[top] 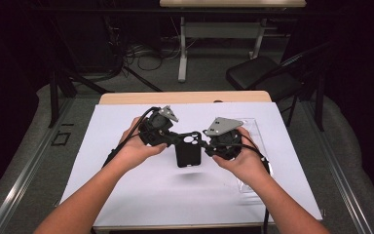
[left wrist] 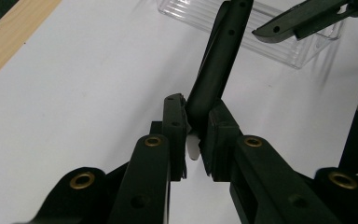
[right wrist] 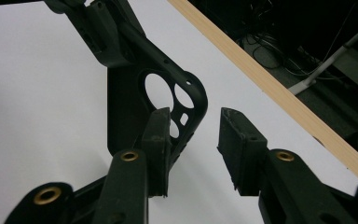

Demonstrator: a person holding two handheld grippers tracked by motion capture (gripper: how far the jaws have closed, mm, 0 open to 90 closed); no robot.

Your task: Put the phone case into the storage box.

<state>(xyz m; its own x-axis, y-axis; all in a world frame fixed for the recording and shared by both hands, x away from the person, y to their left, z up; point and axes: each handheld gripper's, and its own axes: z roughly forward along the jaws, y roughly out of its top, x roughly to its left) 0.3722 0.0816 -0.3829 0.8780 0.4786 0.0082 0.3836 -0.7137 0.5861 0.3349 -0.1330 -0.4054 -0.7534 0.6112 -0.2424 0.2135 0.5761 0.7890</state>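
Clamping one edge of the black phone case point(top: 188, 152), the left gripper point(top: 175, 138) holds it above mid-table. At its three o'clock, the right gripper point(right wrist: 193, 140) stands parted beside the camera-hole corner; bare white tabletop point(top: 126, 195) lies toward six and nine o'clock.

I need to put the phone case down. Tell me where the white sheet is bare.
Bare: the white sheet left of and below the phone case. Crowded: right side, where the clear tray lies beside the right gripper.

Black phone case point(top: 189, 152) with camera cutouts, apparently hanging upright above table.
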